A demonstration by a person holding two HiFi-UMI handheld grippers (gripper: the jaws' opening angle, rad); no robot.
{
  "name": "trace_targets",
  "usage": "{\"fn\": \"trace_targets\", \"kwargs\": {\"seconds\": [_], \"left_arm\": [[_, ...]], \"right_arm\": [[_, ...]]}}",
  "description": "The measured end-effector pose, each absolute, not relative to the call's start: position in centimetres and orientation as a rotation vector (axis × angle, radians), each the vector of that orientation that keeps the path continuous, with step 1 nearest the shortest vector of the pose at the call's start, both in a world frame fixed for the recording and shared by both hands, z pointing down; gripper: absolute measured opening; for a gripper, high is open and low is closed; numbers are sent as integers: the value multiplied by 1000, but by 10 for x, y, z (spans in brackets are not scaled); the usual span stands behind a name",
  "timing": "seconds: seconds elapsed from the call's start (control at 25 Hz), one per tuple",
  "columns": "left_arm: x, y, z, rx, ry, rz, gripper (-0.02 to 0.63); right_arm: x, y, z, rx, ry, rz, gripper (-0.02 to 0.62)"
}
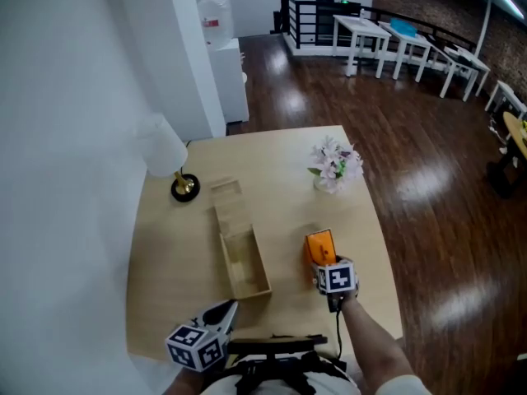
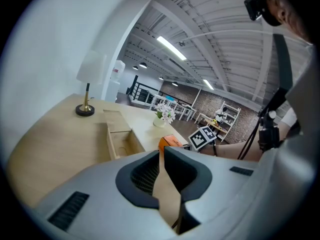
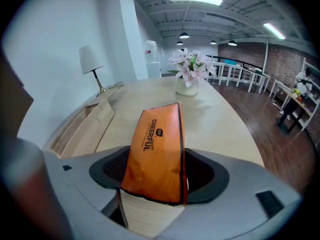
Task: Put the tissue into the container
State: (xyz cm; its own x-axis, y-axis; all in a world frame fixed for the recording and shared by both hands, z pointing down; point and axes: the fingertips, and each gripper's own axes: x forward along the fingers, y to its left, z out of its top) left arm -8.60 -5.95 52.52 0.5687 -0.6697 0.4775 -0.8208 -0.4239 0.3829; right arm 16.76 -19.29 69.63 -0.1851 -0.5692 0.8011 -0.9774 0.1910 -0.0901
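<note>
An orange tissue pack (image 3: 156,151) stands on edge on the light wooden table (image 1: 173,253), right of the container. My right gripper (image 1: 323,263) reaches over the table's front edge, and its jaws sit against both sides of the pack, shut on it. The container is a long open wooden box (image 1: 244,263) in the middle of the table, with its lid (image 1: 226,191) lying at its far end. In the right gripper view the box (image 3: 82,125) is to the left of the pack. My left gripper (image 1: 224,313) hovers at the near edge, jaws together and empty.
A white-shaded lamp (image 1: 183,184) with a brass foot stands at the far left by the wall. A small vase of pale flowers (image 1: 334,166) stands at the far right. Beyond the table are dark wooden floor and white desks (image 1: 387,35).
</note>
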Motion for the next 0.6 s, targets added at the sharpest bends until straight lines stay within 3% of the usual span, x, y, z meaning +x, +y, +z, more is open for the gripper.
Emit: {"fn": "trace_targets", "kwargs": {"seconds": [0.6], "left_arm": [[-96, -65, 518, 2233, -1194, 286, 31]], "right_arm": [[170, -193, 638, 1530, -1936, 791, 334]]}}
